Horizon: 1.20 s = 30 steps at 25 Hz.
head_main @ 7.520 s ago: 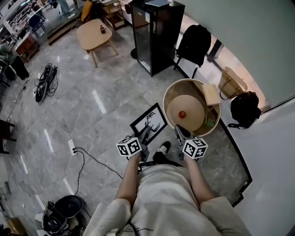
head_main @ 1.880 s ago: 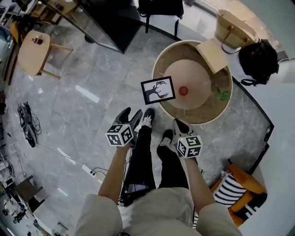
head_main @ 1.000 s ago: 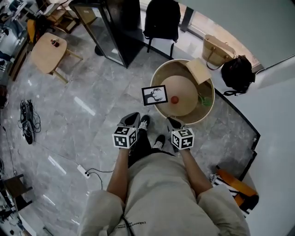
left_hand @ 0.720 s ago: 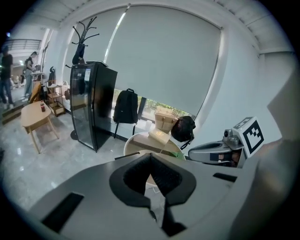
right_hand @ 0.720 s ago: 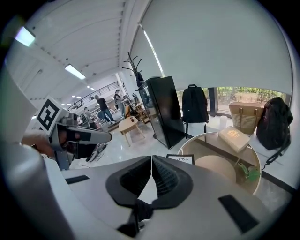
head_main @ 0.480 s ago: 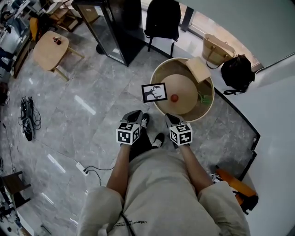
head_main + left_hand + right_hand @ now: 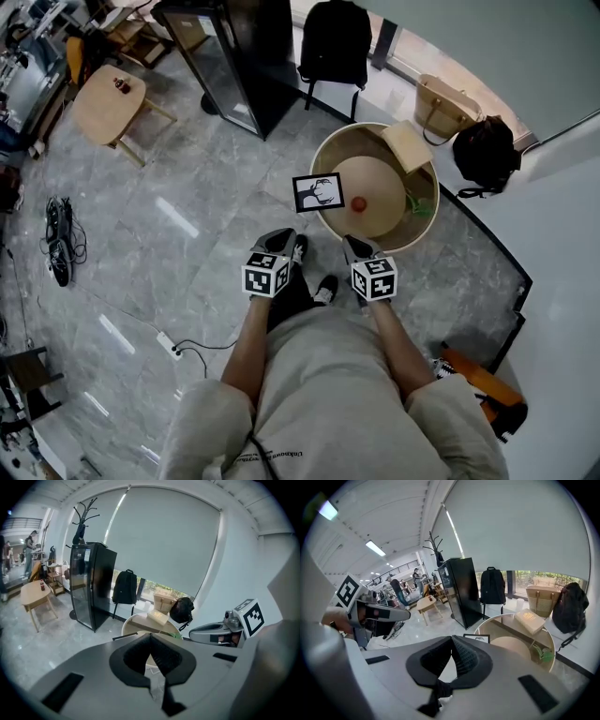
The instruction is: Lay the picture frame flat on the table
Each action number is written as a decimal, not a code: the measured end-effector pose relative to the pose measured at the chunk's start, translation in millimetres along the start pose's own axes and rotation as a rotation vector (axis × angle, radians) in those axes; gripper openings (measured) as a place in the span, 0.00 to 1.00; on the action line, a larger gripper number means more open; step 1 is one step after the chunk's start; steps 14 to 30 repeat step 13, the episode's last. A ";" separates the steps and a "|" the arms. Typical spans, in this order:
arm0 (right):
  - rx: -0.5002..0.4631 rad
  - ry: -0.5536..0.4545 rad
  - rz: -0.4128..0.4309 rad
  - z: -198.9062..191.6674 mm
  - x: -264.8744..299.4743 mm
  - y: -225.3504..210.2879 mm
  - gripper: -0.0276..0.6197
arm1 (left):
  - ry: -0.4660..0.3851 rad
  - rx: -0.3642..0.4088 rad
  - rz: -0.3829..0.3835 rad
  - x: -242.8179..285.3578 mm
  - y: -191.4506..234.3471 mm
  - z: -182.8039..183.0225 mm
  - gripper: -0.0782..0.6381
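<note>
Thin black picture frame point(image 7: 319, 192), squarish, with a white sheet inside bearing a dark antlered figure. Lies flat and face up at the left edge of the round bench point(image 7: 424, 228). Set slightly askew, top edge tipped up toward the right. Rests across the pale wooden rim, left side reaching just past it. Seen from low down, only a thin dark-edged slab at the bench's near rim.

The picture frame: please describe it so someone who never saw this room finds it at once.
Start at the big round wooden table near the middle of the head view. The picture frame sits at its left edge. It alone is a black-bordered rectangle showing a dark antlered shape on white, unlike the red ball and tan book.
</note>
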State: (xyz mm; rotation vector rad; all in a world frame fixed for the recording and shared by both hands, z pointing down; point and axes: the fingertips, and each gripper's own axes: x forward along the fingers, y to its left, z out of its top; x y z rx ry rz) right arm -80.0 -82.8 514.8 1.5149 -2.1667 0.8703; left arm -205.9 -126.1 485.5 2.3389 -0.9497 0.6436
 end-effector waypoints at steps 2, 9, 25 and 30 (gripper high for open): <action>-0.006 -0.004 -0.004 -0.1 -1.5 0.2 0.09 | -0.003 0.001 -0.003 -0.5 -1.4 -0.7 0.14; -0.017 -0.010 0.006 0.0 -0.6 9.5 0.09 | 0.001 0.007 -0.002 -7.3 1.1 -3.6 0.14; -0.010 -0.016 0.003 0.5 0.8 10.6 0.09 | -0.001 0.002 -0.025 -6.3 1.3 -4.0 0.14; -0.010 -0.016 0.003 0.5 0.8 10.6 0.09 | -0.001 0.002 -0.025 -6.3 1.3 -4.0 0.14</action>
